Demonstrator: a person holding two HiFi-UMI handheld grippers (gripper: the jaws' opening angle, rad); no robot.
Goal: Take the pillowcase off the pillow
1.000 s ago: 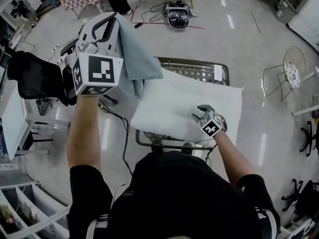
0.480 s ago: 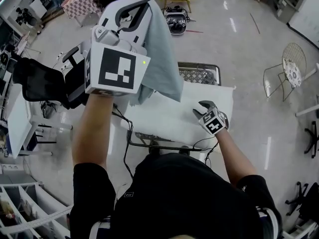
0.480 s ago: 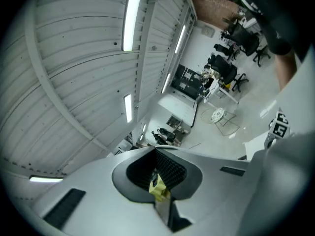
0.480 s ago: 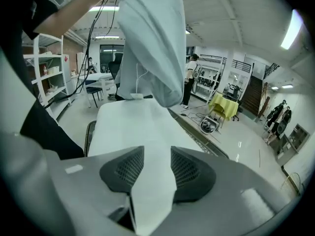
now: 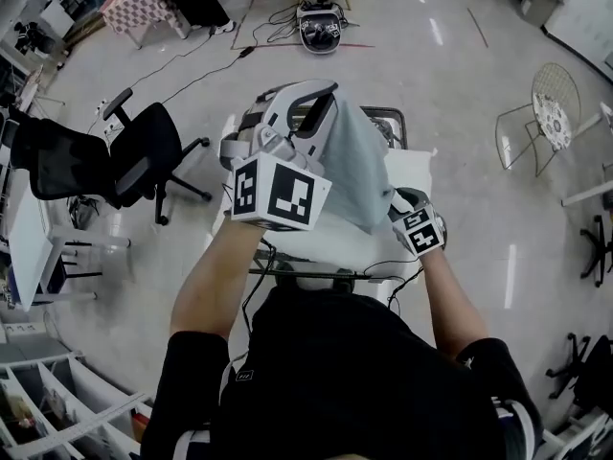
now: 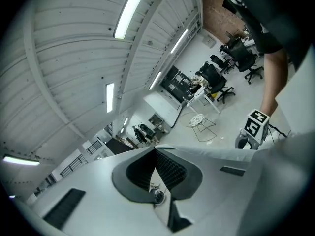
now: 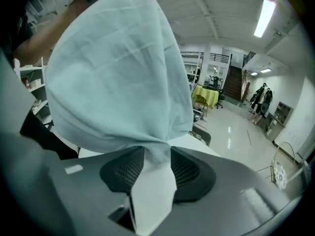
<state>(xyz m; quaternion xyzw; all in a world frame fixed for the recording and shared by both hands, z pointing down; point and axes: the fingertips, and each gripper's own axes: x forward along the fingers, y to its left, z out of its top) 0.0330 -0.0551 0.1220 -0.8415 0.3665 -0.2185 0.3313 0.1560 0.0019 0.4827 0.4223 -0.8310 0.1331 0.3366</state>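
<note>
The pale blue-grey pillowcase (image 5: 352,161) hangs from my left gripper (image 5: 326,99), which is held up over the middle of the cart and shut on its top edge; in the left gripper view the pads (image 6: 167,168) meet on a thin fold. The cloth drapes down over the white pillow (image 5: 414,166) lying on the cart. At the pillow's near right corner, my right gripper (image 5: 400,199) is shut on white pillow fabric (image 7: 150,200). The pillowcase (image 7: 118,77) fills the right gripper view and narrows to a point at the right gripper (image 7: 156,154).
The pillow rests on a wire basket cart (image 5: 388,116). A black office chair (image 5: 144,156) stands to the left and a wire chair (image 5: 541,113) to the right. A device with cables (image 5: 318,27) lies on the floor beyond. Shelving (image 5: 57,420) is at the lower left.
My left gripper has swung right and down with the pillowcase, from high at the left to over the pillow beside my right gripper. The right gripper still grips the pillow corner.
</note>
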